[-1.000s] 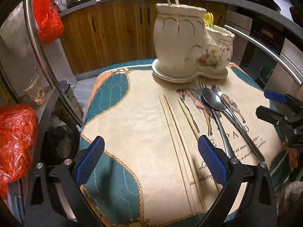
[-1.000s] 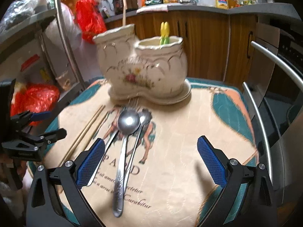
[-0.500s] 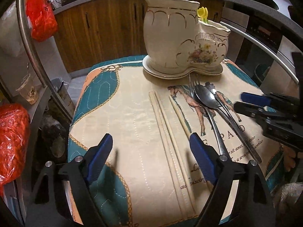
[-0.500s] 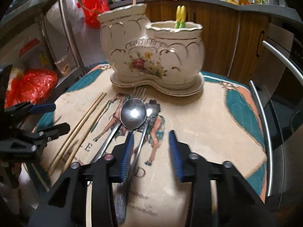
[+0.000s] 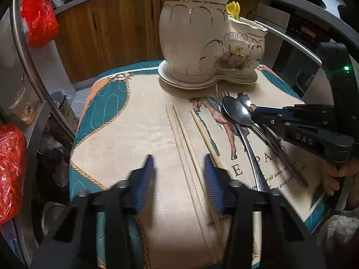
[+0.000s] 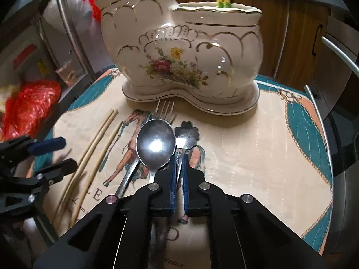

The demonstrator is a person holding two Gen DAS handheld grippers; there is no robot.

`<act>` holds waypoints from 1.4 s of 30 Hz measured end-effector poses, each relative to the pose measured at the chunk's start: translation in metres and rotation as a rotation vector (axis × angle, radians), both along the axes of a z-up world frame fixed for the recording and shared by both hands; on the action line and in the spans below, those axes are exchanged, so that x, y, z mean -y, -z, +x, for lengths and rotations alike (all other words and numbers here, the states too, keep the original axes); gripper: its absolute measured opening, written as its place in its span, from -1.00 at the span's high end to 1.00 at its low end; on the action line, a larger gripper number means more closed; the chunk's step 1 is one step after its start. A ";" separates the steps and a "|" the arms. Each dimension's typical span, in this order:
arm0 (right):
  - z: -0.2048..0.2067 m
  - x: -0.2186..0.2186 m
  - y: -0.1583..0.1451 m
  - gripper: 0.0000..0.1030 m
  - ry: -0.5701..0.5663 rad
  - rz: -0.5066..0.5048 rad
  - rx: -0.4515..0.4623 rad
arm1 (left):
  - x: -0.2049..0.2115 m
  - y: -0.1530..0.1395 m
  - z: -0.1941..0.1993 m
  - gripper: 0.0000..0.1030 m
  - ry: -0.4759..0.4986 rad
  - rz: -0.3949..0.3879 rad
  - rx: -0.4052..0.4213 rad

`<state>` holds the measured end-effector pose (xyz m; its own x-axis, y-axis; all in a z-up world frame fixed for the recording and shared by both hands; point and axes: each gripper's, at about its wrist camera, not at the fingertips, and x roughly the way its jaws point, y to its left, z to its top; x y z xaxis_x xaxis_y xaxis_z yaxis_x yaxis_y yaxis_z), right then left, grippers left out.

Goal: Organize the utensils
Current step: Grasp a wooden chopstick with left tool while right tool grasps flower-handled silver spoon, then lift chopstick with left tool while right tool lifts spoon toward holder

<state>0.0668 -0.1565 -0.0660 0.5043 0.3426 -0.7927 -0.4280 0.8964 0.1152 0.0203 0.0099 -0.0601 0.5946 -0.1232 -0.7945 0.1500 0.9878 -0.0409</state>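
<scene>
Both grippers have just been closing over the utensils on a quilted table mat (image 5: 125, 134), advancing from where they hung wide a second ago. At the far edge stands a two-chambered ceramic holder (image 6: 179, 51), flowers painted on its front and something yellow poking from its lower chamber, evidently the destination for the loose cutlery in front of it. Nearer lie three chopsticks (image 5: 186, 143) side by side at left, then a fork (image 6: 165, 109) with tines toward the holder, a large spoon (image 6: 156, 144) resting across it, and a small flower-headed spoon (image 6: 186, 135) at right. The left gripper (image 5: 178, 179), jaws narrowed but not touching, straddles the left pair of chopsticks near their near ends, with the third stick against its right finger; the pads press nothing yet. The right gripper (image 6: 178, 174) is clenched on the thin handle of the small spoon just behind its bowl, seemingly so that it can be lifted clear of the big spoon beside it.
</scene>
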 end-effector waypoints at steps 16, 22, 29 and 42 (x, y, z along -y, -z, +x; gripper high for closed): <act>-0.018 0.037 -0.017 0.92 0.042 0.087 0.042 | 0.009 0.008 0.011 0.74 -0.010 0.040 -0.045; -0.020 0.040 -0.018 0.92 0.029 0.121 0.035 | 0.011 0.010 0.018 0.74 -0.014 0.054 -0.059; -0.022 0.048 -0.028 0.92 0.027 0.173 0.049 | 0.000 0.007 0.012 0.89 -0.026 0.006 -0.037; -0.011 0.061 -0.096 0.92 0.028 0.314 0.224 | -0.017 -0.096 -0.016 0.89 0.066 -0.157 0.282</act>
<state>0.0554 -0.2170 0.0304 0.6657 0.5346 -0.5206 -0.4495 0.8442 0.2922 0.0047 0.0268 0.0360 0.7752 -0.2765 -0.5679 0.2406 0.9606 -0.1393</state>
